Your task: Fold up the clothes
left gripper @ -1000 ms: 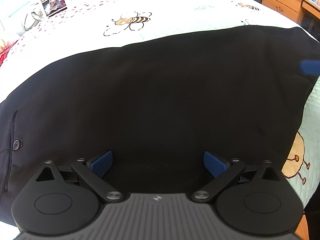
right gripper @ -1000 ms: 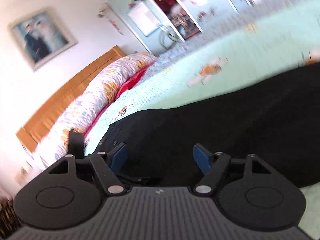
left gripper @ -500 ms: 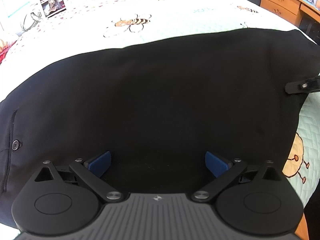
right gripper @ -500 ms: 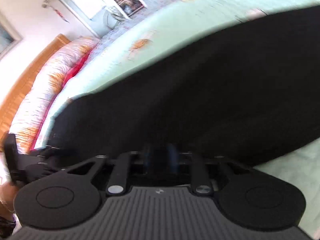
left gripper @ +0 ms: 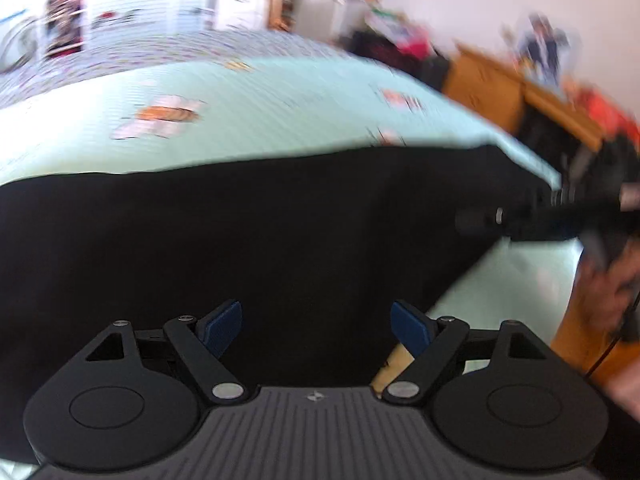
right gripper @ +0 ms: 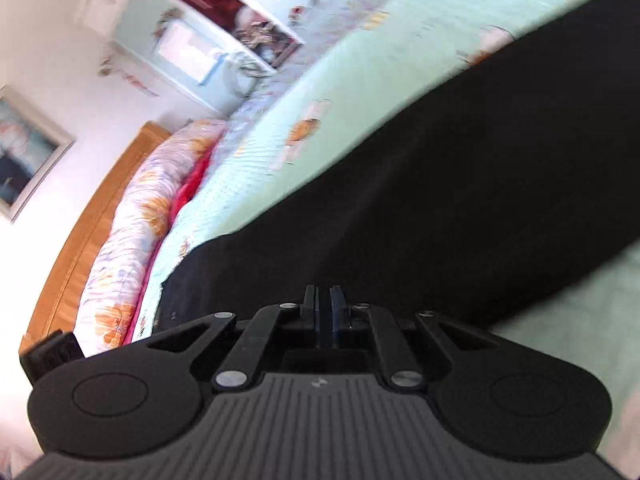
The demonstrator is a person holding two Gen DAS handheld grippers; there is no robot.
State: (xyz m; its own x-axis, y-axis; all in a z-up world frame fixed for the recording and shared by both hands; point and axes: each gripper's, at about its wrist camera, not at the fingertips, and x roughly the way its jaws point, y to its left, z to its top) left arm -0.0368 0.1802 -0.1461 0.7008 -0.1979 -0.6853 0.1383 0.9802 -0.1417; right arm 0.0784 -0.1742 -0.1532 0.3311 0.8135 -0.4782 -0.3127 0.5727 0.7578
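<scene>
A black garment point(left gripper: 260, 220) lies spread flat on the mint quilted bed point(left gripper: 240, 132). My left gripper point(left gripper: 316, 312) hovers over its near edge. Its blue pads point(left gripper: 222, 322) stand wide apart and are closing, with cloth beneath them but nothing pinched. In the left wrist view my right gripper point(left gripper: 466, 219) reaches in from the right over the garment's right edge, carried by a person's hand point(left gripper: 608, 292). In its own view the right gripper point(right gripper: 326, 300) has its pads almost together, easing apart slightly, apparently pinching the black garment point(right gripper: 460, 200) at its edge.
A wooden dresser point(left gripper: 500, 92) stands beyond the bed's far right corner. In the right wrist view, floral pillows point(right gripper: 140, 220) lean on a wooden headboard point(right gripper: 80, 240), with a framed picture point(right gripper: 24, 152) on the wall. Bare quilt point(right gripper: 360, 80) stretches beyond the garment.
The right gripper went from open to shut at the garment's edge and pushed further into the left wrist view. The left view tilted up and swung, and its pads came slightly closer.
</scene>
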